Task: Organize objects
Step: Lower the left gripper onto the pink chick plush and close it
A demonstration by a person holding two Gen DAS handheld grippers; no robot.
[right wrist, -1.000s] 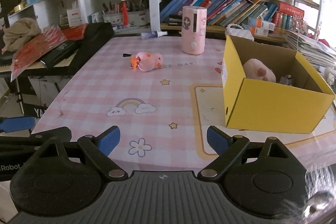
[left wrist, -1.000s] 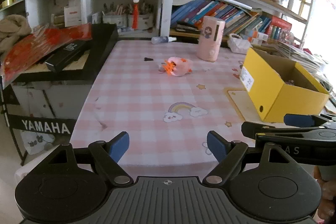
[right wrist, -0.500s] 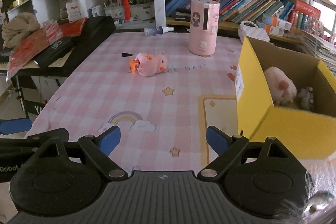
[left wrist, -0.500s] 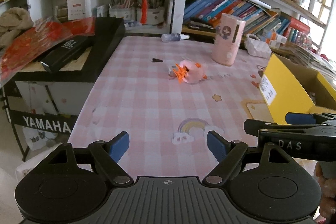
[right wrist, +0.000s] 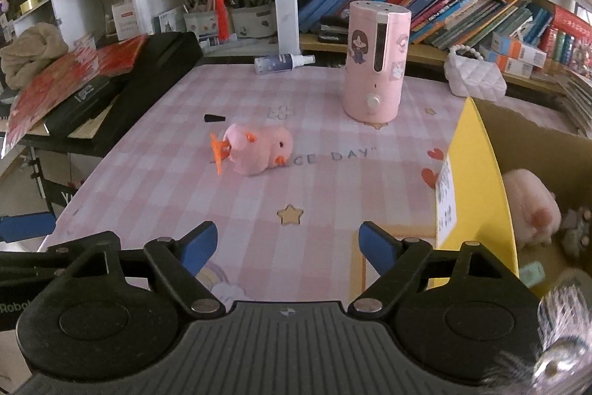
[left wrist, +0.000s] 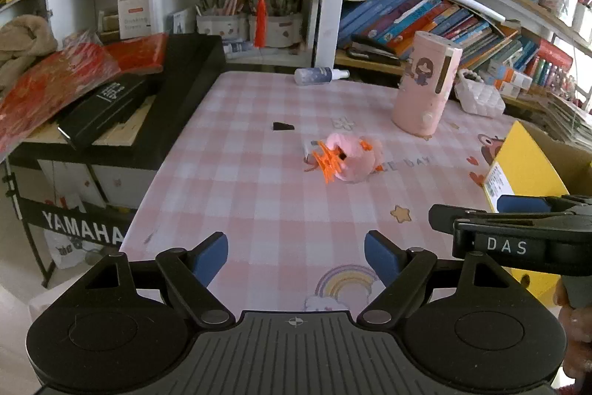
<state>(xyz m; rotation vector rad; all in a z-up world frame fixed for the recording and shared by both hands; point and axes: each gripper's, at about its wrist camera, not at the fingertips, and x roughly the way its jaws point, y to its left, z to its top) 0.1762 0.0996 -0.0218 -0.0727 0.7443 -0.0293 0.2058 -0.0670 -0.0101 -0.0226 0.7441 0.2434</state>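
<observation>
A pink plush chick toy (left wrist: 347, 158) with orange feet lies on its side in the middle of the pink checked table (left wrist: 259, 210); it also shows in the right wrist view (right wrist: 257, 152). A yellow cardboard box (right wrist: 477, 187) stands at the right, holding a pink plush (right wrist: 532, 213) and small items. My left gripper (left wrist: 296, 252) is open and empty, low over the table's near edge. My right gripper (right wrist: 286, 247) is open and empty beside it, near the box.
A tall pink dispenser (right wrist: 373, 62) stands behind the toy, with a spray bottle (right wrist: 281, 62) lying at the table's back edge. A small black piece (right wrist: 214, 117) lies near the toy. A black keyboard case (left wrist: 148, 91) with red packets borders the left. Bookshelves stand behind.
Both grippers have moved forward over the table toward the pink chick toy, which now looks larger. Both stay open and empty.
</observation>
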